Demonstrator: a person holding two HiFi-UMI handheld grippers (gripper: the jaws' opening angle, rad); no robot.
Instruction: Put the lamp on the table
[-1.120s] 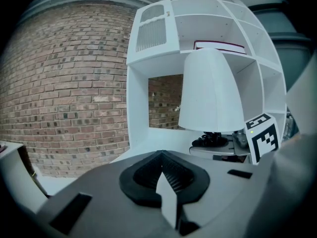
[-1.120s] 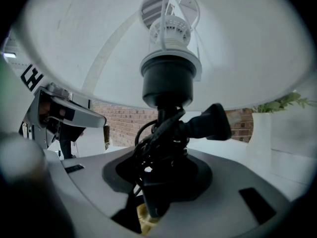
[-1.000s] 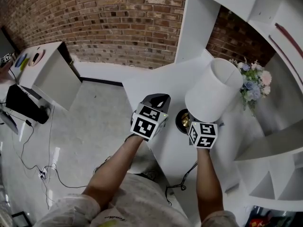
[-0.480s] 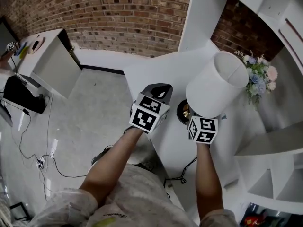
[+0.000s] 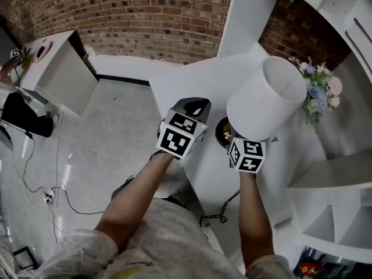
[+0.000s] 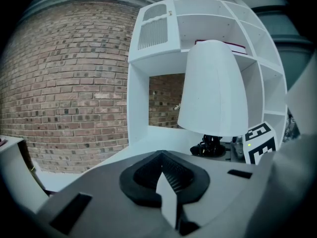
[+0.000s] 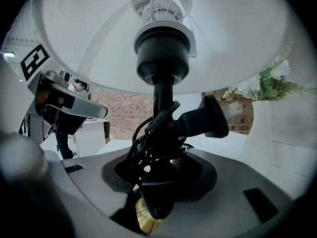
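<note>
The lamp has a white shade [image 5: 264, 106] on a black stem, and its black base [image 5: 223, 133] rests on the white table [image 5: 192, 86]. From the left gripper view the lamp [image 6: 213, 88] stands upright. My right gripper [image 5: 235, 141] reaches under the shade. In the right gripper view the stem with its wound black cord [image 7: 156, 133] sits between the jaws of that gripper [image 7: 158, 182], which have just been opening a little and still touch it. My left gripper [image 5: 195, 106] hovers left of the lamp, shut and empty [image 6: 166, 182].
A vase of flowers [image 5: 317, 97] stands on the table just right of the lamp. White shelving [image 6: 153, 33] rises behind it against a brick wall. A white cabinet [image 5: 64, 80] and floor cables [image 5: 52, 202] lie to the left.
Both grippers and the lamp stay almost where they were; only the head view has shifted slightly.
</note>
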